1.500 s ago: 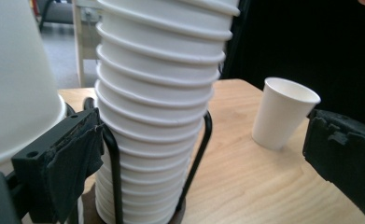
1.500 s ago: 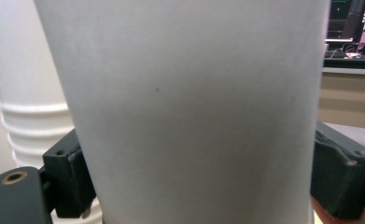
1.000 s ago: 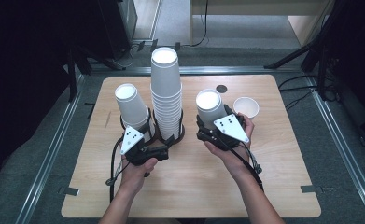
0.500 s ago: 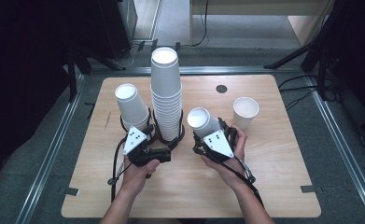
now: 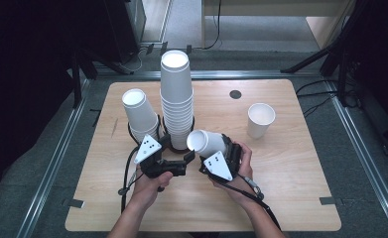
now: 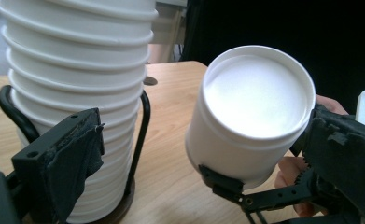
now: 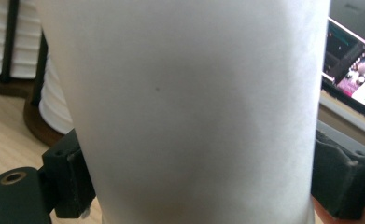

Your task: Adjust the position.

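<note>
Since a second ago the right gripper (image 5: 216, 148) has come down and toward the person, from beside the tall stack's upper half to its foot, and the paper cup (image 5: 206, 143) it carries has tipped from bottom-up to lying on its side. The loose cup (image 5: 260, 119), then partly hidden behind that hand, now stands in plain sight at two o'clock on the table (image 5: 291, 198). The left gripper (image 5: 174, 159) has barely shifted.

The right gripper's jaws are about half spread and clenched on the paper cup's wall, one pad on each flank, its closed bottom facing ten o'clock, just beside the base of the tall stack (image 5: 176, 99). The left gripper's jaws stand released around that stack's rack (image 6: 143, 135); the padded jaw is close to the cups, contact unclear. The short stack (image 5: 139, 114) stands at nine o'clock from the tall one.
</note>
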Motion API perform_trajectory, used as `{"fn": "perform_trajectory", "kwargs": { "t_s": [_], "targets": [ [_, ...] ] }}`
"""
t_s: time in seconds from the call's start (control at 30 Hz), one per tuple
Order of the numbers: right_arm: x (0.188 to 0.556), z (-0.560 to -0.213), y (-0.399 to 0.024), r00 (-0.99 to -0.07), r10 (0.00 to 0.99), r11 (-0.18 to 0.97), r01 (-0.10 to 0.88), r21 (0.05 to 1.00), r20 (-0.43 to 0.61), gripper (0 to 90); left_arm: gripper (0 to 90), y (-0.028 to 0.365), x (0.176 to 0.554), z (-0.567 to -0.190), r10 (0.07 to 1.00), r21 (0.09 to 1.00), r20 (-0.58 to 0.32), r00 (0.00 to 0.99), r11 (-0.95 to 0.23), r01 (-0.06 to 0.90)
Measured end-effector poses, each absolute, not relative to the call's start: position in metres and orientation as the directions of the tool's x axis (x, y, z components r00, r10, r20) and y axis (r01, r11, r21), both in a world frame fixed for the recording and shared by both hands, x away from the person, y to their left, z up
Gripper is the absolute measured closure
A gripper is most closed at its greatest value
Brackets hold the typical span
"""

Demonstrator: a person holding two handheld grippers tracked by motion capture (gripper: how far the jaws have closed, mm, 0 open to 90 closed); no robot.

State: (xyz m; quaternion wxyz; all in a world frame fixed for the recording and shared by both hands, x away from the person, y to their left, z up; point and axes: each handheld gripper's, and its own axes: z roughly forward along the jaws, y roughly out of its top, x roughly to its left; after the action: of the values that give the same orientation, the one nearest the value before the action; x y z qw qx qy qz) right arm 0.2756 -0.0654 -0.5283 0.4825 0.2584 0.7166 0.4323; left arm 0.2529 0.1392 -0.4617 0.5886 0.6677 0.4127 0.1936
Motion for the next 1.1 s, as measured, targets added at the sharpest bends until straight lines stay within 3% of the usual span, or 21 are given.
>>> {"fn": "perform_trajectory", "kwargs": {
  "t_s": [0.77,0.97,1.1],
  "targets": [
    [0.265,-0.534,-0.054,-0.442,0.706,0.547,-0.154,0.823,-0.553,11.1,0.2,0.130,0.257,-0.468,0.721,0.913,-0.255,0.645,-0.041,0.407],
    [0.263,-0.534,-0.052,-0.460,0.691,0.547,-0.171,0.819,-0.558,11.0,7.5,0.126,0.256,-0.468,0.709,0.911,-0.241,0.663,-0.070,0.406],
    [0.262,-0.534,-0.053,-0.471,0.687,0.541,-0.177,0.822,-0.554,10.9,17.4,0.125,0.255,-0.468,0.705,0.909,-0.244,0.666,-0.073,0.410]
  ]
}}
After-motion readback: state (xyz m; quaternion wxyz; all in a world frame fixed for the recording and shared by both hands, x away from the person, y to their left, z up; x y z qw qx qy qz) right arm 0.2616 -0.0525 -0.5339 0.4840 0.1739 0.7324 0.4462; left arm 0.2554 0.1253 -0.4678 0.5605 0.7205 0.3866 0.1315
